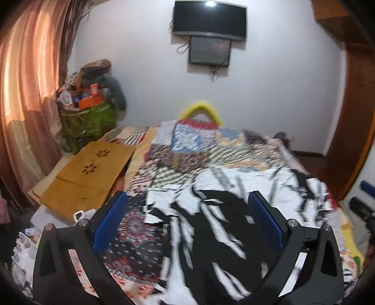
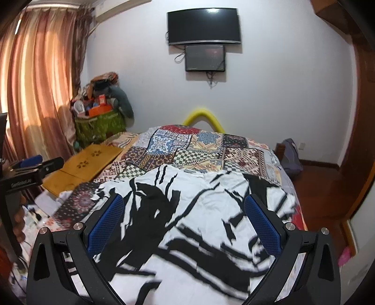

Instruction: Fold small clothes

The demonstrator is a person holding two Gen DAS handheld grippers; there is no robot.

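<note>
Black-and-white garment (image 2: 194,225) lies rumpled on patchwork quilt (image 2: 187,150), quilt at 12 o'clock. L gripper (image 1: 187,211) & R gripper (image 2: 184,212): jaws spread wide, holding 0 items.

Two wall screens (image 2: 203,25) — pink curtain (image 2: 39,77) — patchwork bedspread (image 2: 199,147).

Daylight glowing through the curtain (image 2: 39,77), glare on the television (image 1: 210,3), motion blur, fisheye-dark corners

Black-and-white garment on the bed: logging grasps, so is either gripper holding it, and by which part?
Nothing is held. The left gripper and right gripper are both open above the black-and-white patterned cloth garment.
</note>
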